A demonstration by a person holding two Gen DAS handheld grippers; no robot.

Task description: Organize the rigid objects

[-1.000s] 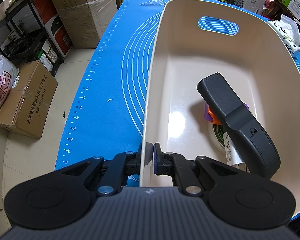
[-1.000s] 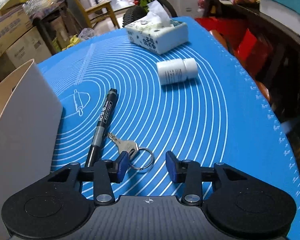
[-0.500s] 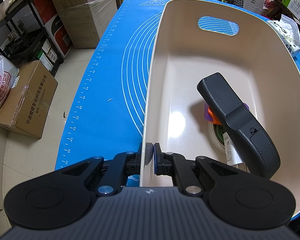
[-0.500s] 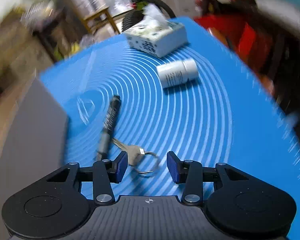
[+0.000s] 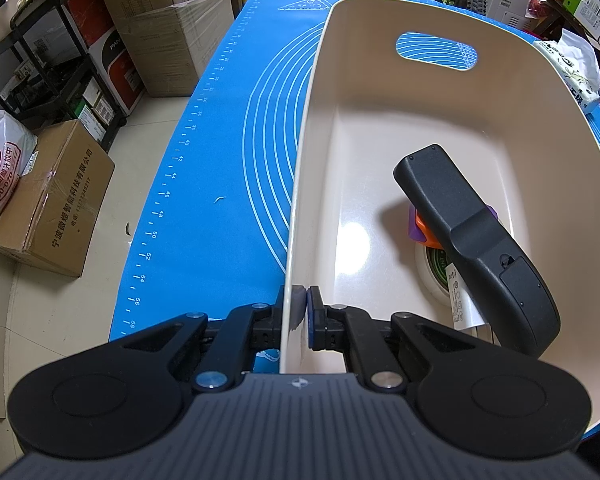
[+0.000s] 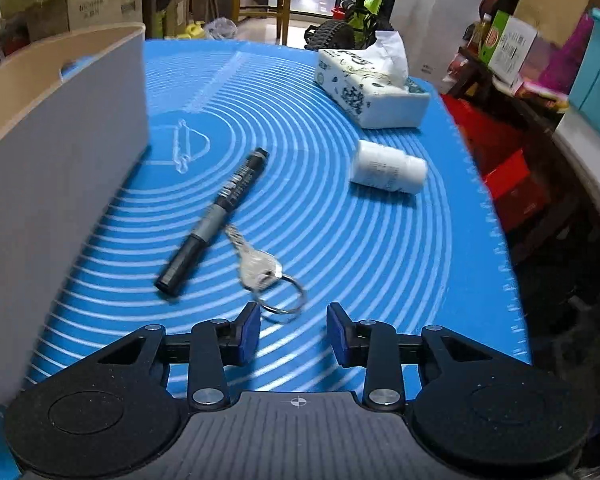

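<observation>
- Your left gripper [image 5: 303,307] is clamped on the near rim of the cream bin [image 5: 380,40], its fingers nearly closed with only the thin wall between them. It steadies the bin and is not free to pick.
- Your right gripper [image 6: 293,334] is the nearer one to the loose items. Its fingers stand partly apart, have just been closing a little, and hold nothing.
- The keys [image 6: 260,268] lie on the blue worktop [image 6: 380,260] just above the fingers in the lower middle of the frame. The ring sits toward the left finger, and the blades run up and left.
- The black marker [image 6: 216,216] touches or nearly touches the key blades. Its long axis slants from lower left to upper right.
- The white bottle [image 6: 388,170] lies on its side, well apart at the right.
- The bin wall fills the left edge, so I judge the carry goes leftward.
</observation>
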